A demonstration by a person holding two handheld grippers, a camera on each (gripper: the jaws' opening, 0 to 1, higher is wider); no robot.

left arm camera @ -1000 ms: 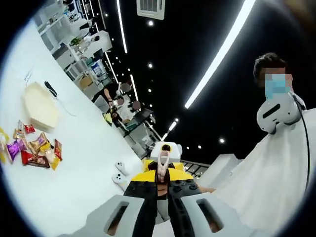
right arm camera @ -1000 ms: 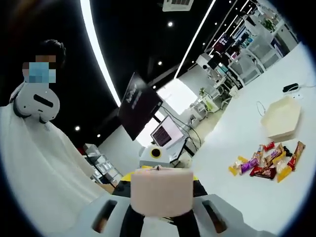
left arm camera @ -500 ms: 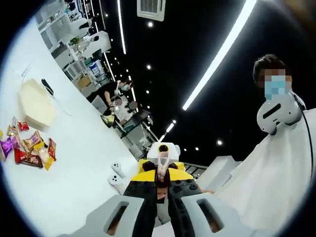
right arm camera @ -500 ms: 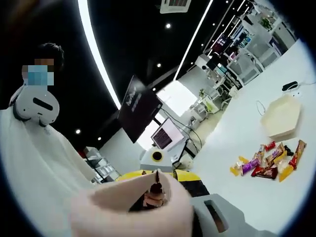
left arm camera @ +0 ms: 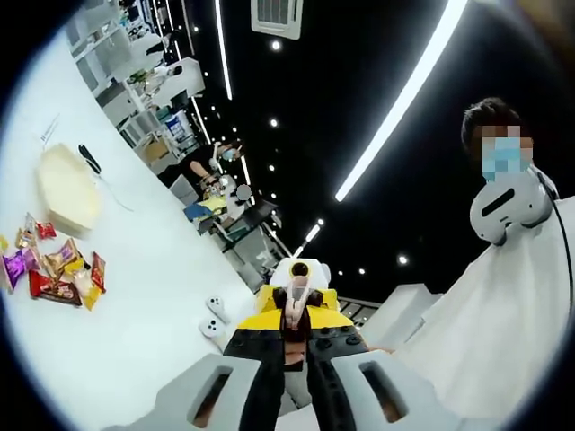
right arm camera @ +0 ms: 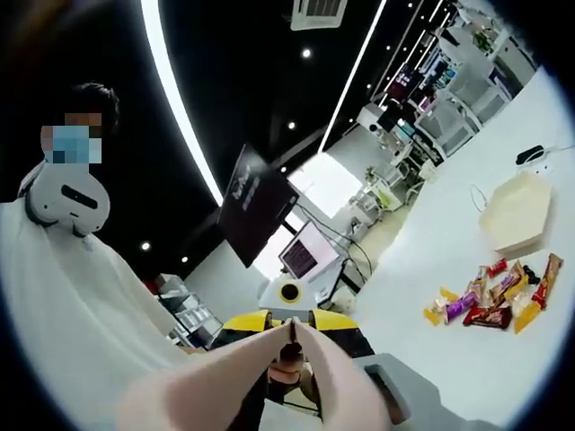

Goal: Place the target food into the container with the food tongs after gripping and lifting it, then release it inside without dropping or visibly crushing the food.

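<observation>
Pink food tongs (right arm camera: 269, 368) rise from my right gripper (right arm camera: 289, 382). Their two arms spread wide near the camera and meet at a point far out, covering the jaws. The gripper looks shut on them. My left gripper (left arm camera: 289, 348) has its black jaws pressed together. A narrow pink piece (left arm camera: 295, 301) stands past the tips, and I cannot tell what it is. Several wrapped snacks (left arm camera: 56, 274) (right arm camera: 492, 301) lie in a loose pile on the white table (left arm camera: 153, 296) (right arm camera: 449, 359). A beige hexagonal container (left arm camera: 65, 187) (right arm camera: 517, 213) sits just beyond the pile. Both grippers are well away from the food.
A person in a white cover (left arm camera: 512, 296) (right arm camera: 63, 296) stands close beside the grippers. A black object with a cable (left arm camera: 90, 160) (right arm camera: 532, 154) lies by the container. Two white controllers (left arm camera: 214, 319) rest on the table. Desks and shelves fill the room behind.
In the right gripper view, the pink shape that sat as a flat block across the jaws now shows as two arms meeting at a point. The left gripper view has shifted only slightly.
</observation>
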